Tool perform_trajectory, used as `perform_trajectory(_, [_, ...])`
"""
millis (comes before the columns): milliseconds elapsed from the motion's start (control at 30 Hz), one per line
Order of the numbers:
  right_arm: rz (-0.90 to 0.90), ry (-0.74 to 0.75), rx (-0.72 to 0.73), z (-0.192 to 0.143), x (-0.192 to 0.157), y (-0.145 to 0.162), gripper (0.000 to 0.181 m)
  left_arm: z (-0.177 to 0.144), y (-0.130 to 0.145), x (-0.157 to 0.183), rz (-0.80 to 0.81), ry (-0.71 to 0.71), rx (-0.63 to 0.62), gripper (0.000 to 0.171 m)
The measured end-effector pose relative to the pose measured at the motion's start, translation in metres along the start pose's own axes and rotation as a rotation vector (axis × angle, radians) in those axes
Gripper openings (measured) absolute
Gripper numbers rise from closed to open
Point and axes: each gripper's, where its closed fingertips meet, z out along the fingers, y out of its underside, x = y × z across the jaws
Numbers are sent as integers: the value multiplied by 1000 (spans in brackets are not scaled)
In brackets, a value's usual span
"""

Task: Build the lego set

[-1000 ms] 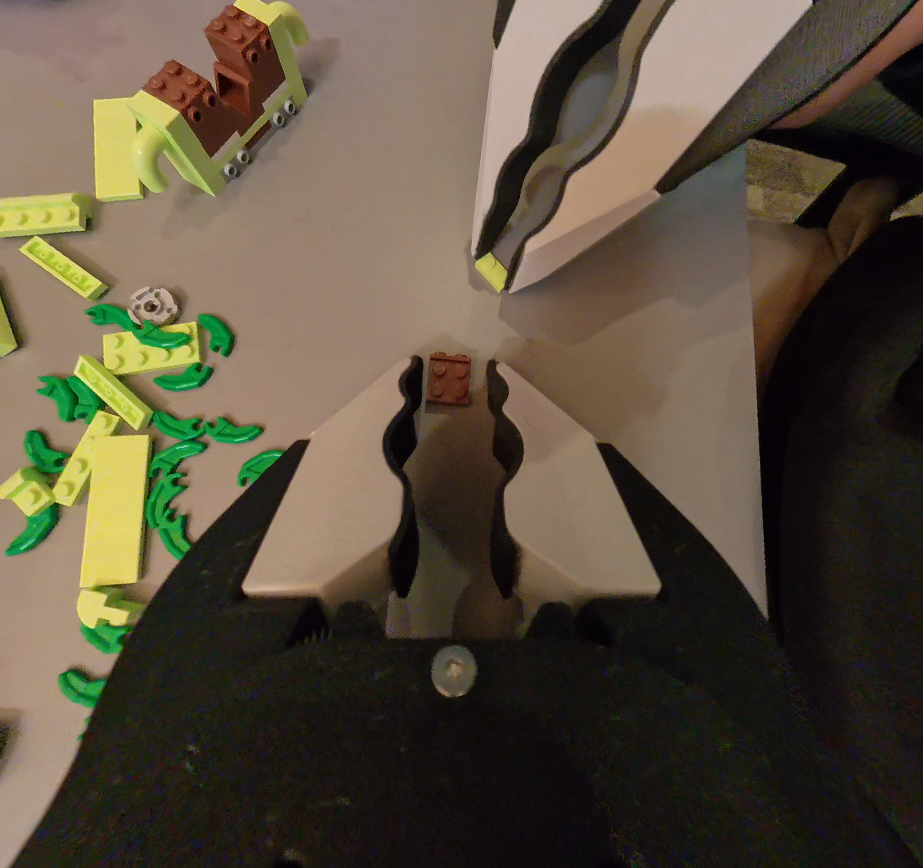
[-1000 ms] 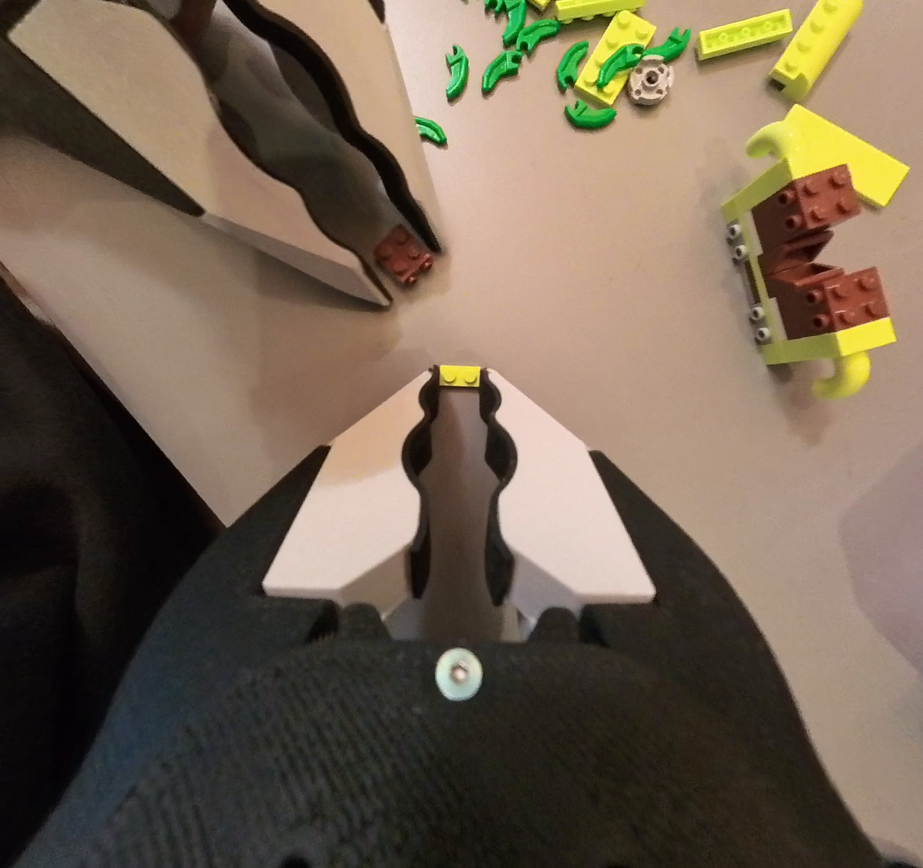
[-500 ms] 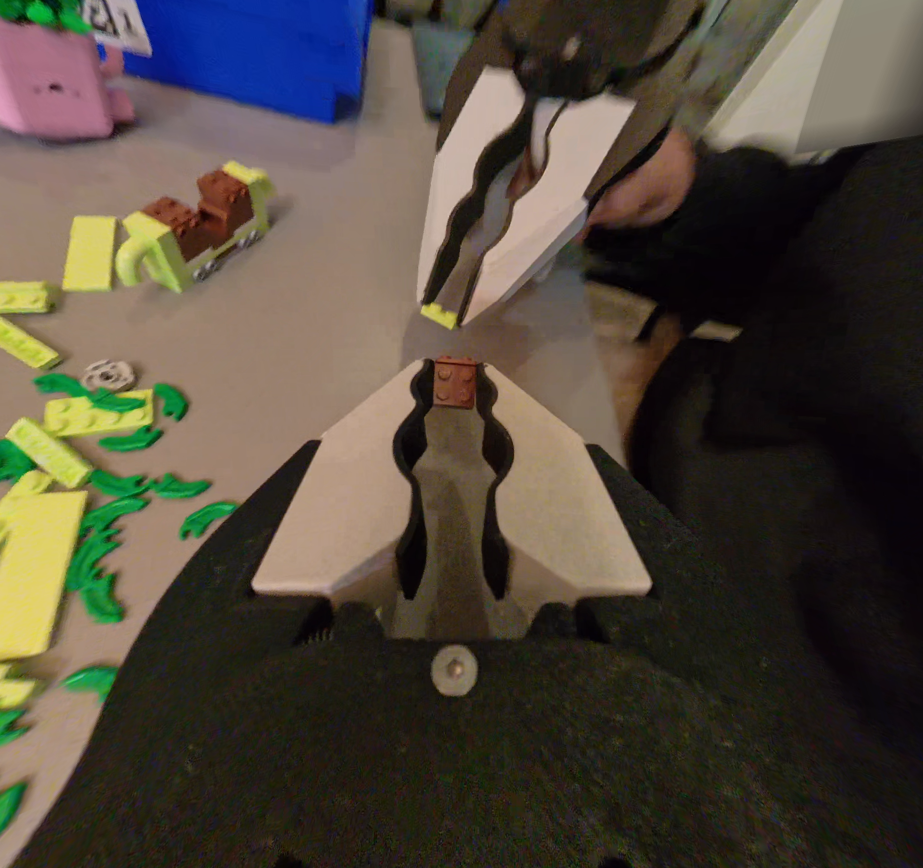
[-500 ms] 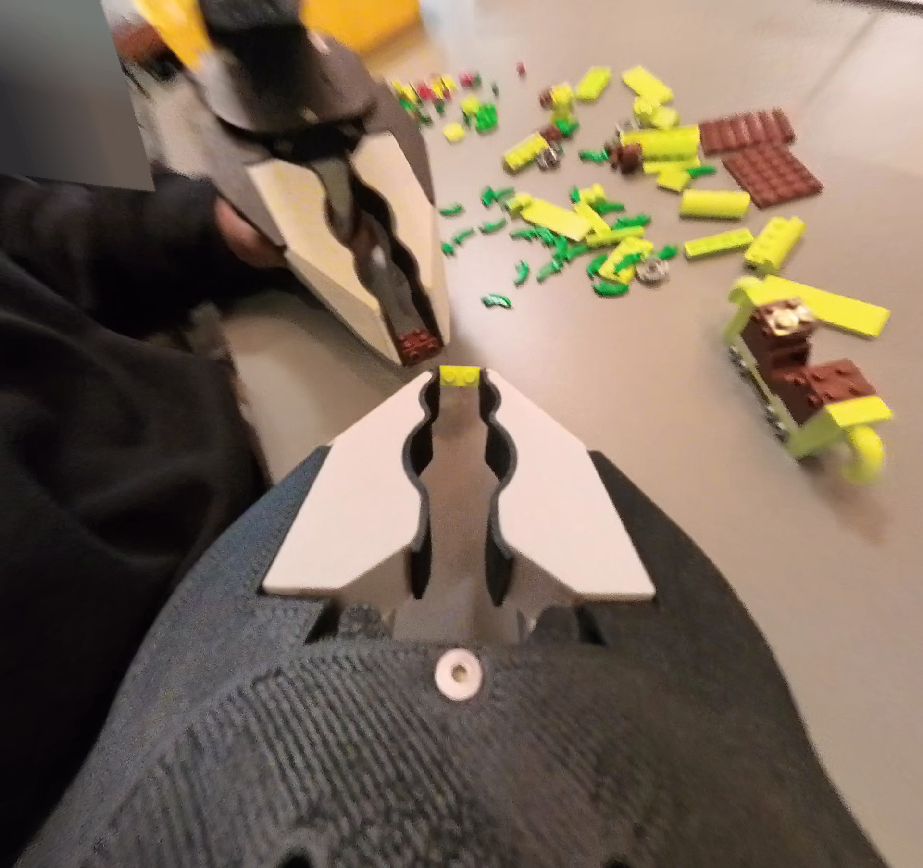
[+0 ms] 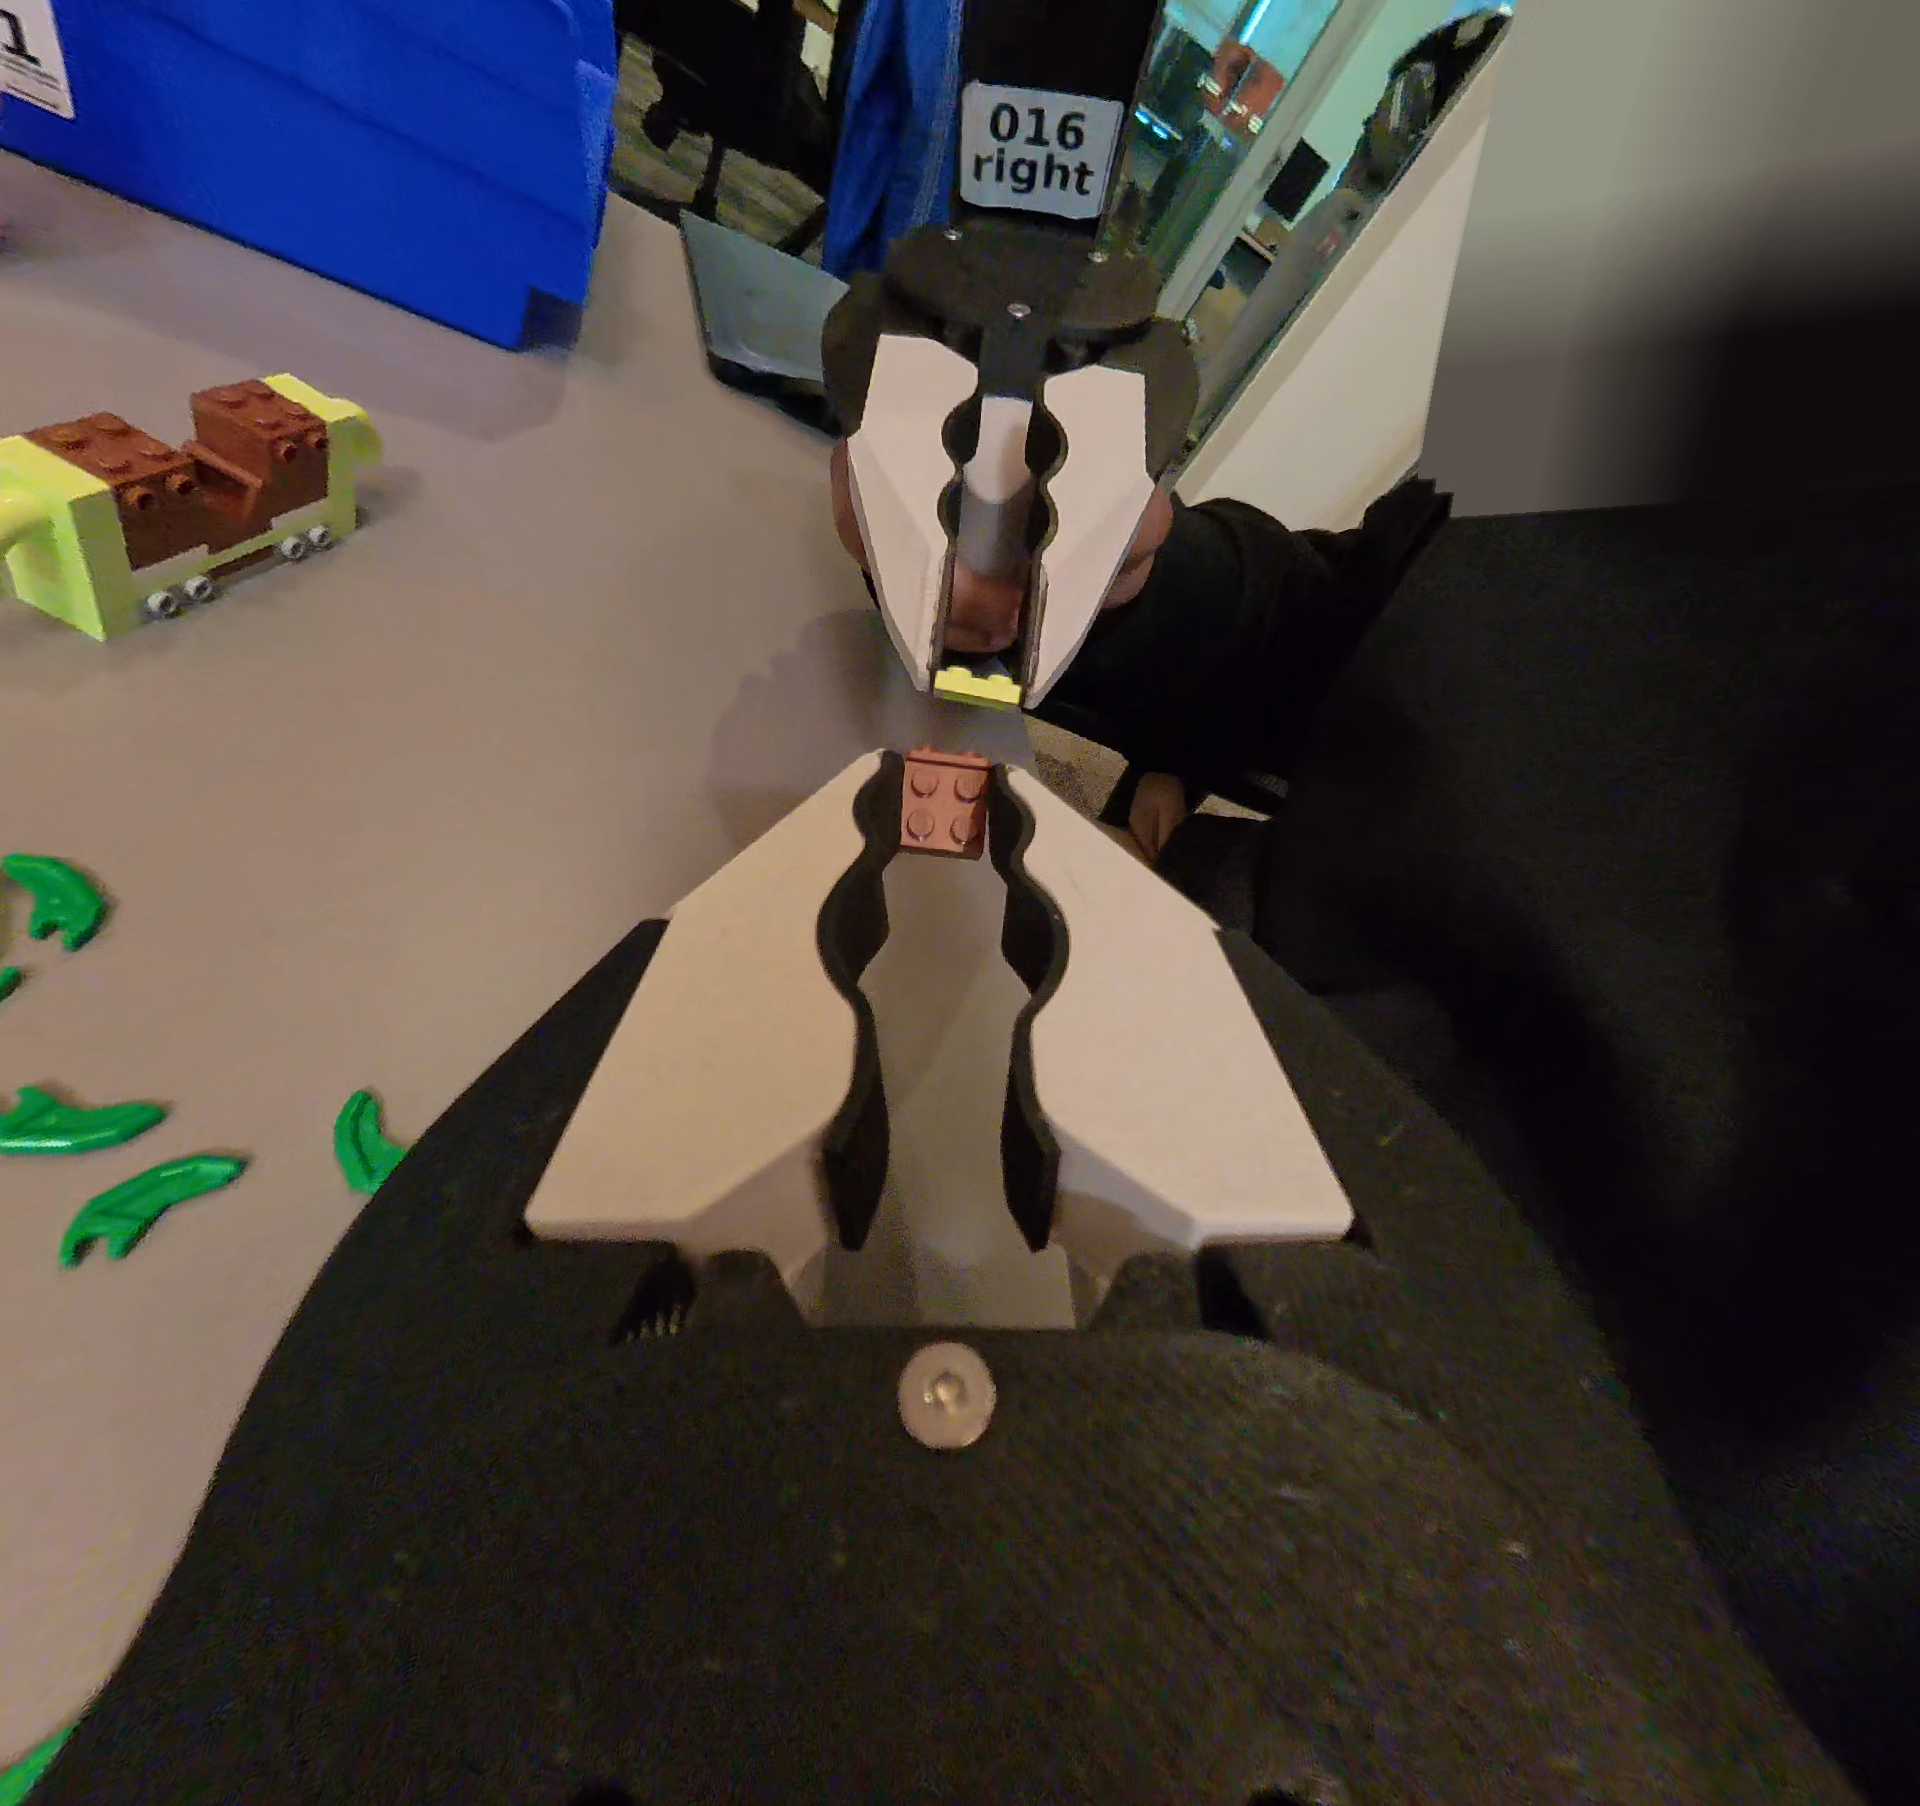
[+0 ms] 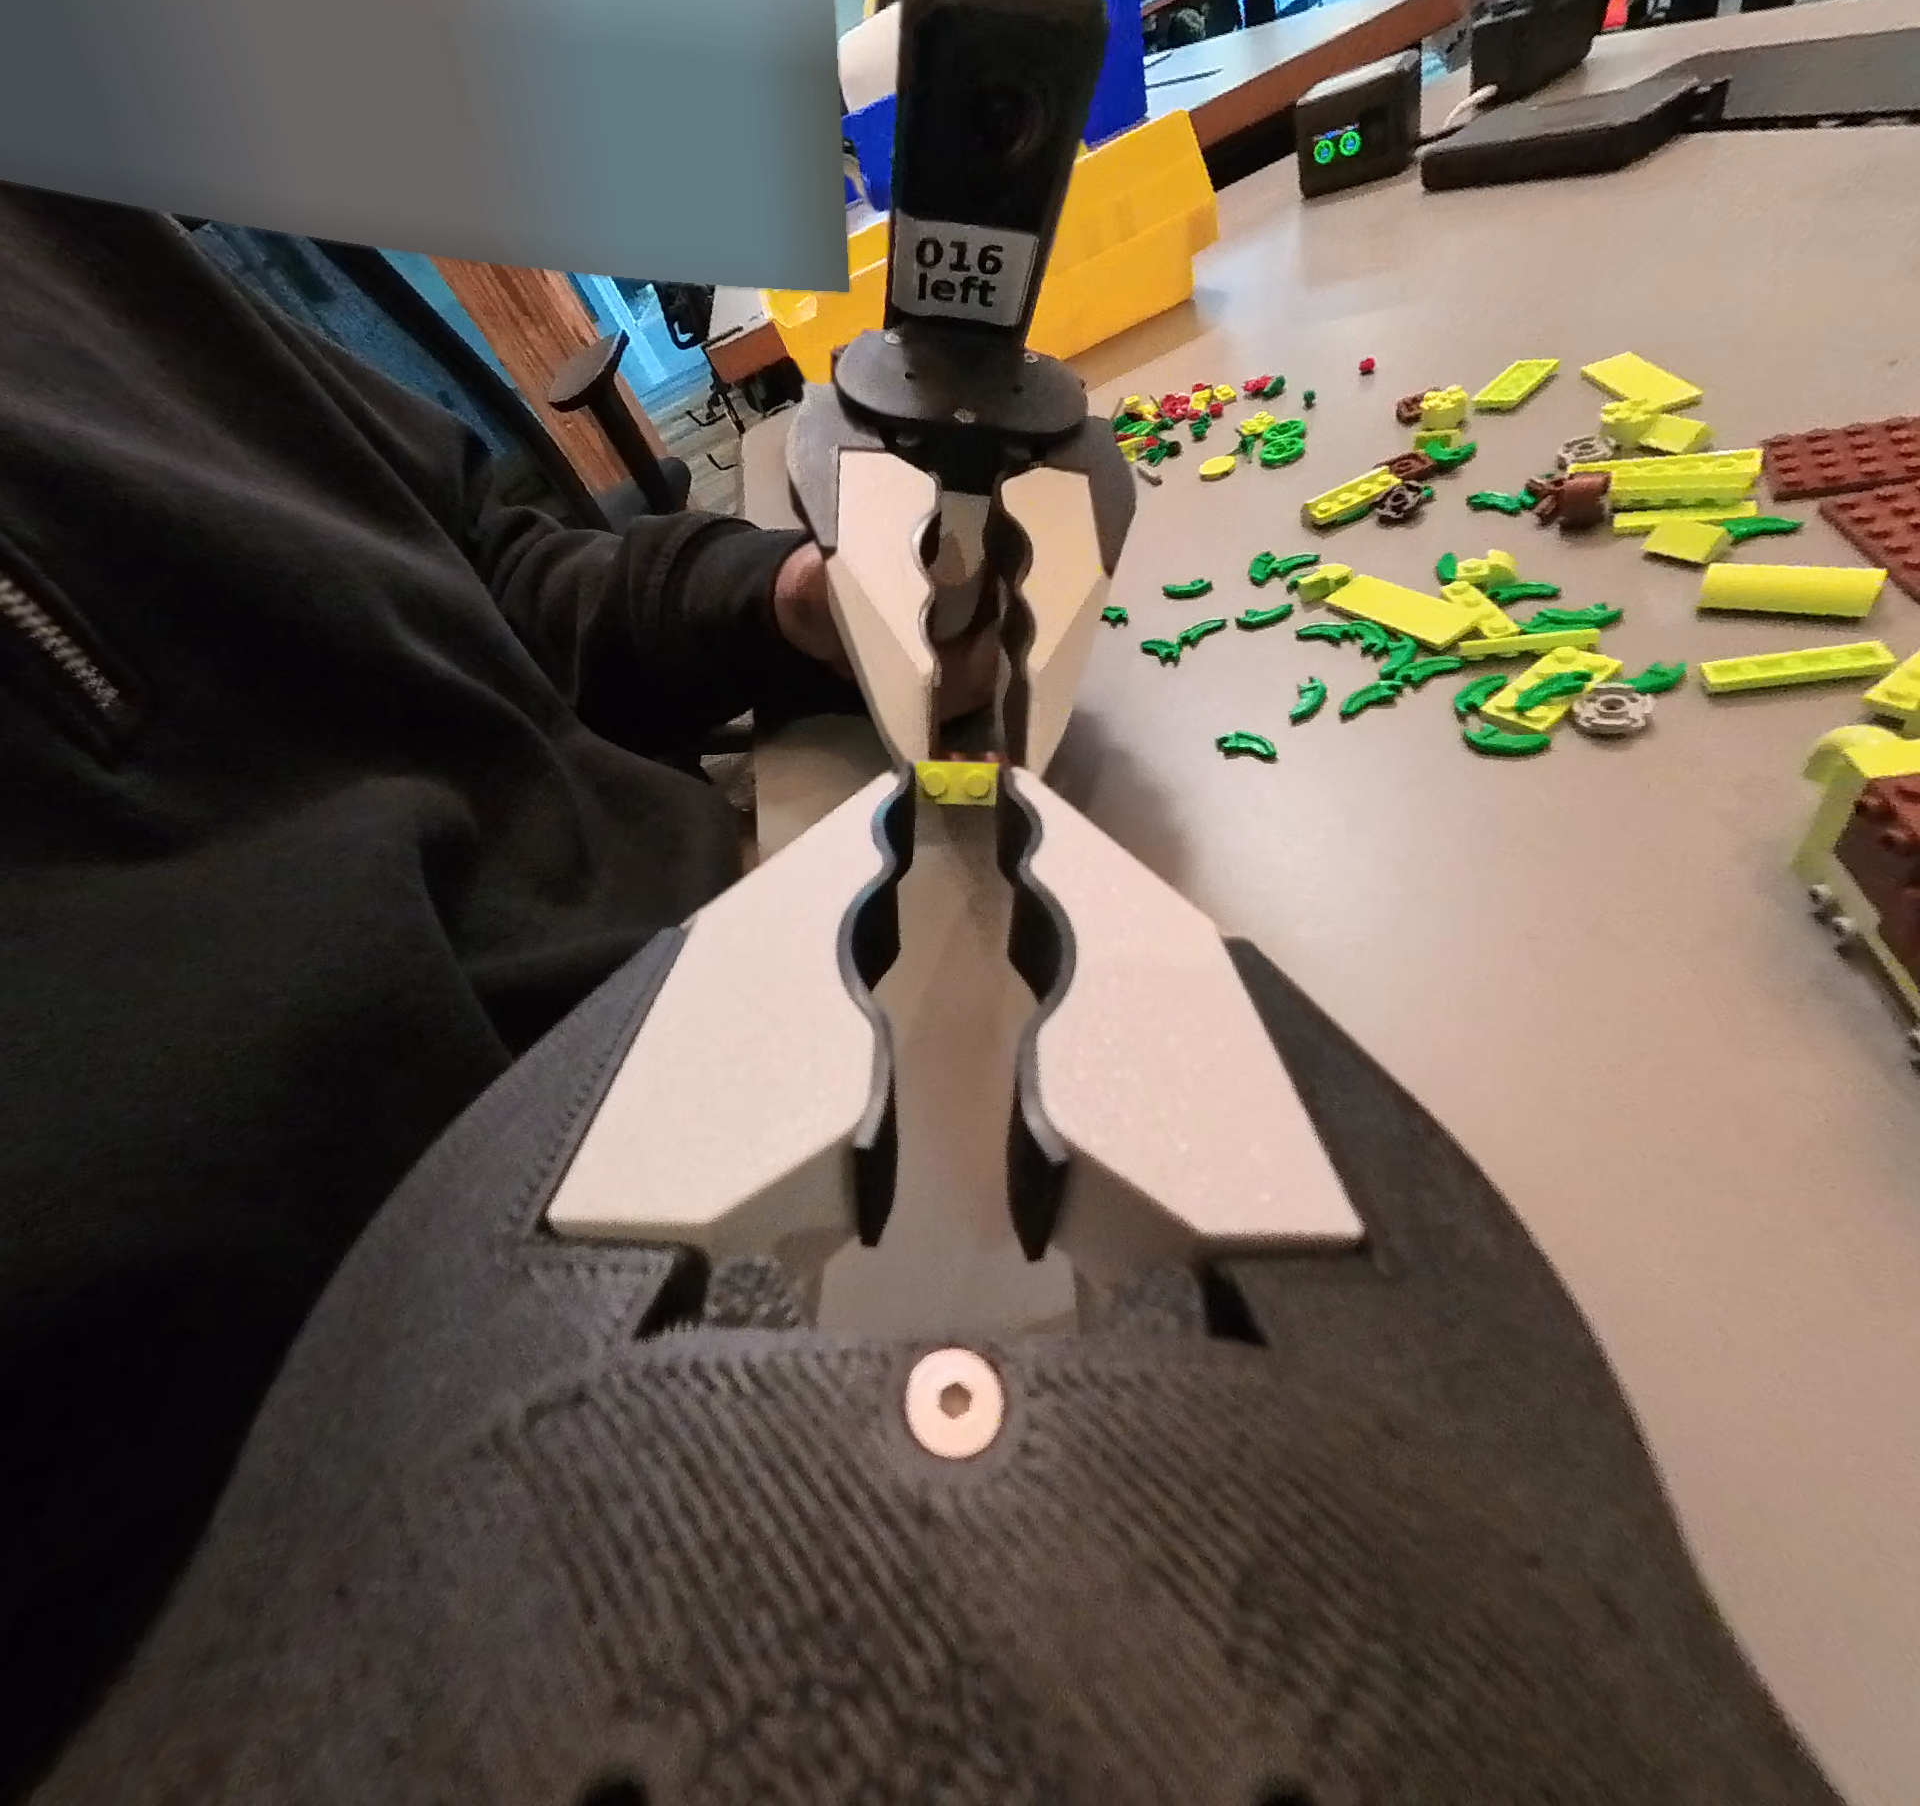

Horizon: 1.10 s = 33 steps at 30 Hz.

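My left gripper (image 5: 943,800) is shut on a small brown 2x2 brick (image 5: 943,809), studs facing the camera, held above the grey table. My right gripper (image 6: 958,782) is shut on a small lime-yellow plate (image 6: 958,783). The two grippers point tip to tip, a short gap apart. In the left wrist view the right gripper (image 5: 977,686) holds the lime plate (image 5: 975,686) just beyond the brown brick. In the right wrist view the left gripper (image 6: 966,743) stands just behind the lime plate; its brown brick barely shows. A partly built lime and brown model (image 5: 177,499) lies on the table to the left.
Loose green leaf pieces (image 5: 135,1211), lime plates (image 6: 1403,608) and brown plates (image 6: 1839,457) are scattered over the table (image 5: 499,717). A blue bin (image 5: 312,94) and a yellow bin (image 6: 1122,229) stand at the back. A person's dark sleeve (image 6: 312,717) is close by. My left and right fingertips are right by each other.
The left gripper closed on the brown brick and lifted it off the table. Both grippers tilted up from pointing down at the table to level, and now face each other tip to tip.
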Motion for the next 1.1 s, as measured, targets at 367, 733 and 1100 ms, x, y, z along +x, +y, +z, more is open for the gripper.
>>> perform_trajectory(367, [-20, -30, 20, 5, -4, -4, 13, -5, -12, 9, -59, 96, 99, 13])
perform_trajectory(733, [6, -35, 7, 8, -4, -5, 13, -4, -11, 9, -56, 86, 99, 13])
perform_trajectory(1100, [38, -25, -25, 8, -3, -2, 13, -1, -9, 8, -39, 62, 77, 12])
